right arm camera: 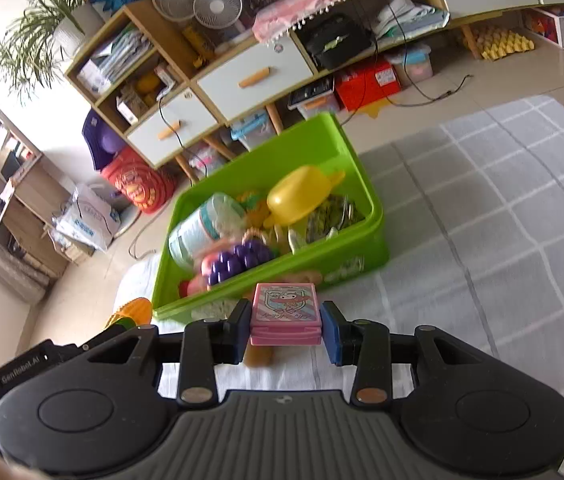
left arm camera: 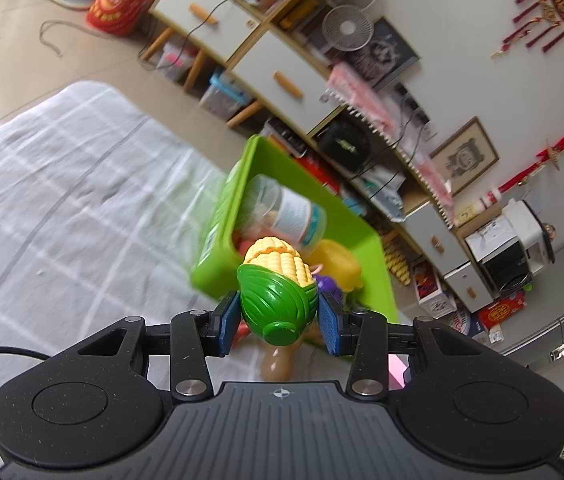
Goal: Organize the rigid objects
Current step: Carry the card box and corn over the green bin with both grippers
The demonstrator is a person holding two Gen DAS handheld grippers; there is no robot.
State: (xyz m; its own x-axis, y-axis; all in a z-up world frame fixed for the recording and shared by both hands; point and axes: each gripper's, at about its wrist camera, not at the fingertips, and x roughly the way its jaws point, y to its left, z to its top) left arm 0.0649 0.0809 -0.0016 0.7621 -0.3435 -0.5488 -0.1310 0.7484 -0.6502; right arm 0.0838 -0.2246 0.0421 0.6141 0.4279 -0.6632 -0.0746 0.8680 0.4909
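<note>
Clamped between the blue pads of the left gripper (left arm camera: 278, 322), low in the centre of the left wrist view, a toy corn cob (left arm camera: 278, 288) points stem-first at the camera: ribbed green husk, round stem button, yellow kernels fanning out behind. Its pads press the husk on both sides, so it is gripping the corn. Just above it in the frame sits the green bin (left arm camera: 222, 236) on a pale checked cloth (left arm camera: 62, 200), the frame blurred.

In the right wrist view the right gripper (right arm camera: 283, 326) holds a flat pink case (right arm camera: 284, 312) printed with a cartoon figure, low centre. One pad touches its left edge; the other looks to stand a hair off, so whether the hold is firm is hard to tell. The green bin fills the middle of that frame, already loaded with a yellow lemon-shaped toy (right arm camera: 301, 194), purple grapes (right arm camera: 238, 260), a labelled clear jar (right arm camera: 202, 228) lying on its side, and smaller pieces too blurred to name.

The step in hand appears to be carrying both pieces to the bin. To do it well, bring each gripper over the bin's rim before opening, aiming for the gaps between contents. The corn's rounded, glossy husk will likely slip or roll, so release it low. The case is flat and should settle easily; lay it along a wall so it does not tip the jar.
</note>
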